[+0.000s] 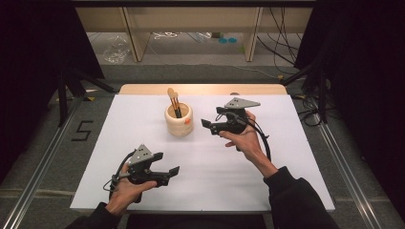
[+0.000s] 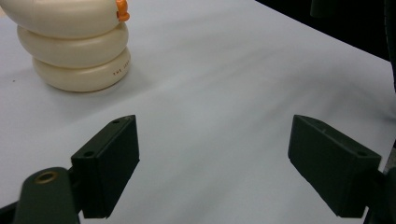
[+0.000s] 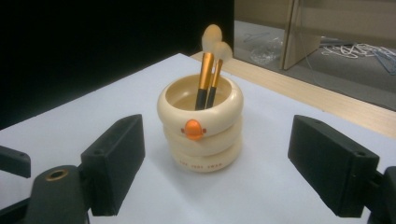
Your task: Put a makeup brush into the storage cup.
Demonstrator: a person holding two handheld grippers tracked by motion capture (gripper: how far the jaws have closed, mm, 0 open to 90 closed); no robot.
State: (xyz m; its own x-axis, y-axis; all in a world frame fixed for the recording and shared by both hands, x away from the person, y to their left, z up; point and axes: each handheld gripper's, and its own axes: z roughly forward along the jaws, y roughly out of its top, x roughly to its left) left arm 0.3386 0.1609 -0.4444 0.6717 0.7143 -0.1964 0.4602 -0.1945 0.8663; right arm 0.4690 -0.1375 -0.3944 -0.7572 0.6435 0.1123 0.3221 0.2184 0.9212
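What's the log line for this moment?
left gripper: open, off the table, holding nothing | right gripper: open, facing cream holder | two brushes: upright in holder | contact: none

The holder stands on the table, behind centre. Two brushes stand inside it, apparently leaning together. Right gripper is just right; left gripper nearer the front edge.

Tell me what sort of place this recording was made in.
Probably a lab or recording setup, not a home. A white-topped table stands between black curtains, with metal floor rails beside it, loose cables behind it, and a cream ringed brush holder as the lone prop.
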